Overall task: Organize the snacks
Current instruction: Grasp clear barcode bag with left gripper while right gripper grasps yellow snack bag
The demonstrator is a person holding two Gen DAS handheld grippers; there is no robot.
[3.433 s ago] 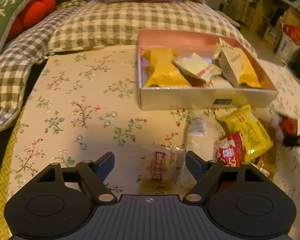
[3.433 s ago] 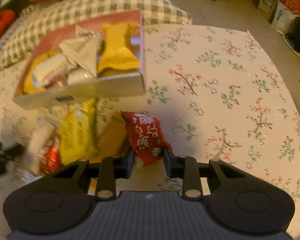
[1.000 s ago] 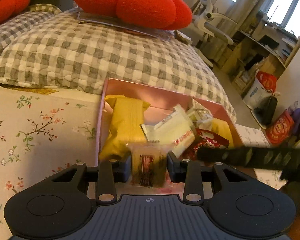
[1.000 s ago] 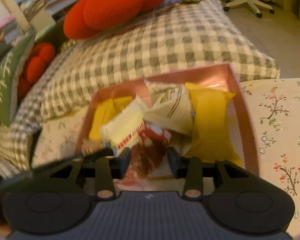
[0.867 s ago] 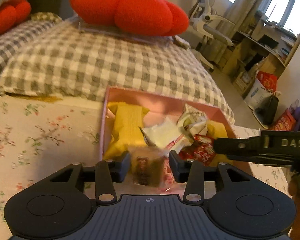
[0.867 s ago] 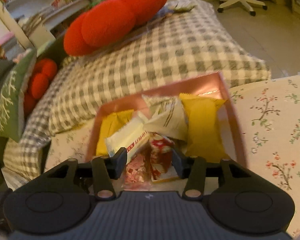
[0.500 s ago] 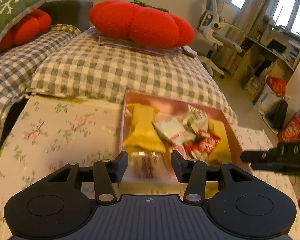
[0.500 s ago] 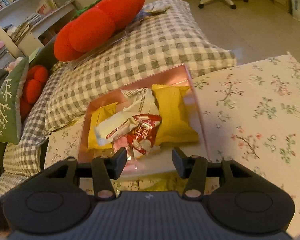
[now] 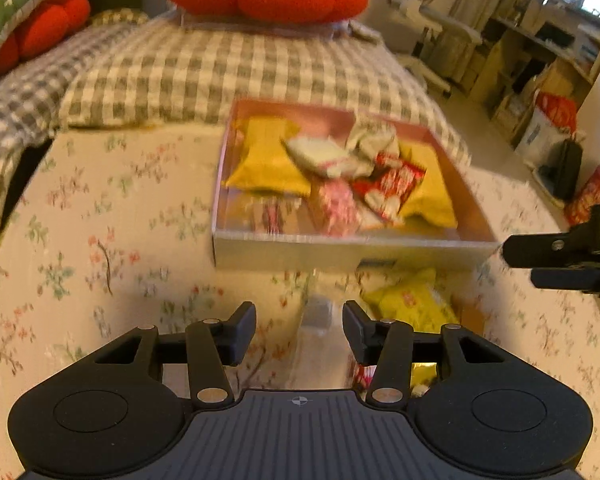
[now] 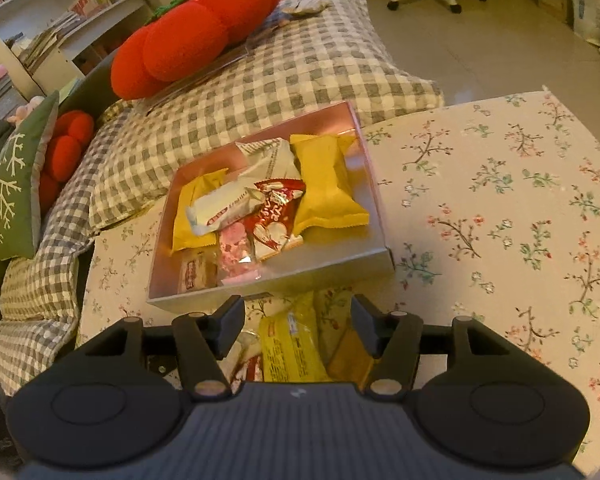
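1. Right gripper [image 10: 297, 326] has just been opening its jaws — nothing sits between them; it hangs over the loose snacks in front of the box.
2. Left gripper [image 9: 299, 330] also stands open and empty, its jaws having just been widening, above a clear wrapper [image 9: 318, 312] on the flowered cloth [image 9: 100, 240].
3. Just past the fingers lies a yellow packet [image 10: 290, 348], touching the box's near wall.
4. Further out, the pink box [image 10: 260, 280] holds yellow bags, a white bar and a red packet [image 10: 274, 220] — piled together.
5. Beyond the box's far edge lie a checked blanket [image 10: 300, 64] and a red cushion [image 10: 196, 28].
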